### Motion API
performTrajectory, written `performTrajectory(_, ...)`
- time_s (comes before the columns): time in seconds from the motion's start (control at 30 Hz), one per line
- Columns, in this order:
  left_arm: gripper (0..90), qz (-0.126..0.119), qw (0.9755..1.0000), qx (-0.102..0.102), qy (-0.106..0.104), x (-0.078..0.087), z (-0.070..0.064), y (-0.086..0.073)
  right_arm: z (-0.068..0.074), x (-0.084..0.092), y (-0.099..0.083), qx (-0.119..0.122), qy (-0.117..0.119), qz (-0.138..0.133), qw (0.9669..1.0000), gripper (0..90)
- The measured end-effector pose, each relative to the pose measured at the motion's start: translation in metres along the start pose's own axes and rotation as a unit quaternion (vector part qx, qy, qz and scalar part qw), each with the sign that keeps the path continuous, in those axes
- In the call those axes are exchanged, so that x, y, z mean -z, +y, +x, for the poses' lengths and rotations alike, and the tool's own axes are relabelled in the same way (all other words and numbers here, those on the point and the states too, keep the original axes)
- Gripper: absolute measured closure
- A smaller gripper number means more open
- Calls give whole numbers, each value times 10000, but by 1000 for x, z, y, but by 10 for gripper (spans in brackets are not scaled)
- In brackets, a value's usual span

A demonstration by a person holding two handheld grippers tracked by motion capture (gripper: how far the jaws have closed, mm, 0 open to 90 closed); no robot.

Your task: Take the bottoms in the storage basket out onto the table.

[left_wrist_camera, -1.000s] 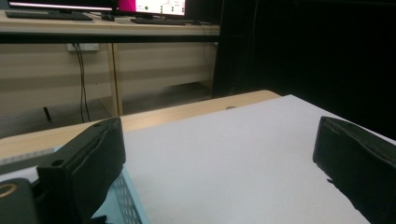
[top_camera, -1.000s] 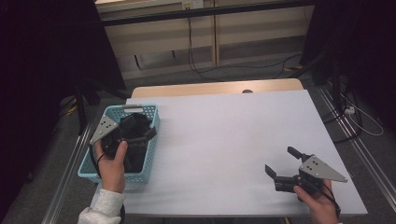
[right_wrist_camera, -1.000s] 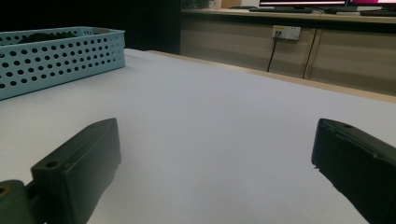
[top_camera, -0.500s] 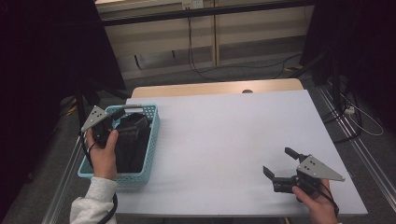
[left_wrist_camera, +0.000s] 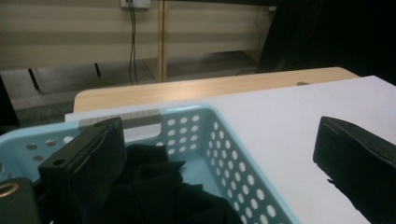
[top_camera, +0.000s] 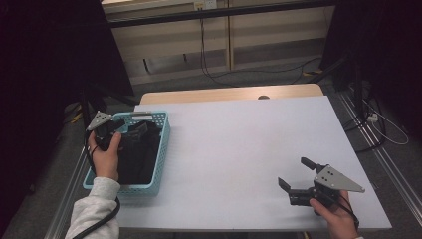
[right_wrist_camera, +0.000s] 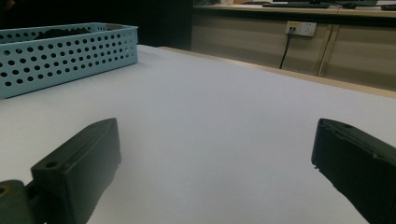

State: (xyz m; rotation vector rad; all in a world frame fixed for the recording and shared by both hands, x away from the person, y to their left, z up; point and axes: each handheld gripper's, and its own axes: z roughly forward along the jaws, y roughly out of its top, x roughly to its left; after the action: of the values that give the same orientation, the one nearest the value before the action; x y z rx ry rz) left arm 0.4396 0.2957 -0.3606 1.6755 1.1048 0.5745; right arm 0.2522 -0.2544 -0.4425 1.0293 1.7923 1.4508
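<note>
High view: left gripper [top_camera: 130, 130] hovers over black cloth [top_camera: 137, 154] in the basket [top_camera: 160, 149], jaws spread, gripping nothing.

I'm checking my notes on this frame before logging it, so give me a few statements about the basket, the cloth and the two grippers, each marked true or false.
1. The blue basket stands at the left side of the white table. True.
2. The basket holds a white towel. False: the black cloth lies in it.
3. The left gripper is open over the basket. True: the left gripper view shows its jaws wide apart, one jaw over the cloth.
4. The right gripper is shut on the cloth. False: it is open, low over bare table near the front right, holding nothing.
5. The basket's walls are solid. False: they are full of round holes.
</note>
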Motion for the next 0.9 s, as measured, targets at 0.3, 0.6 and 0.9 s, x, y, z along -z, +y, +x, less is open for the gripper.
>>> performTrajectory(0.3, 34, 313, 9992, 173, 160, -13, 13, -9, 0, 0, 0, -21, 35, -9, 10000, 7)
performTrajectory(0.6, 38, 607, 9974, 249, 291, -25, 23, -21, -1, 1, 0, -54, 0, -18, 10000, 8)
performTrajectory(0.9, 39, 1177, 9918, 96, 493, -32, 31, -28, -1, 2, -1, -43, -12, -14, 10000, 7)
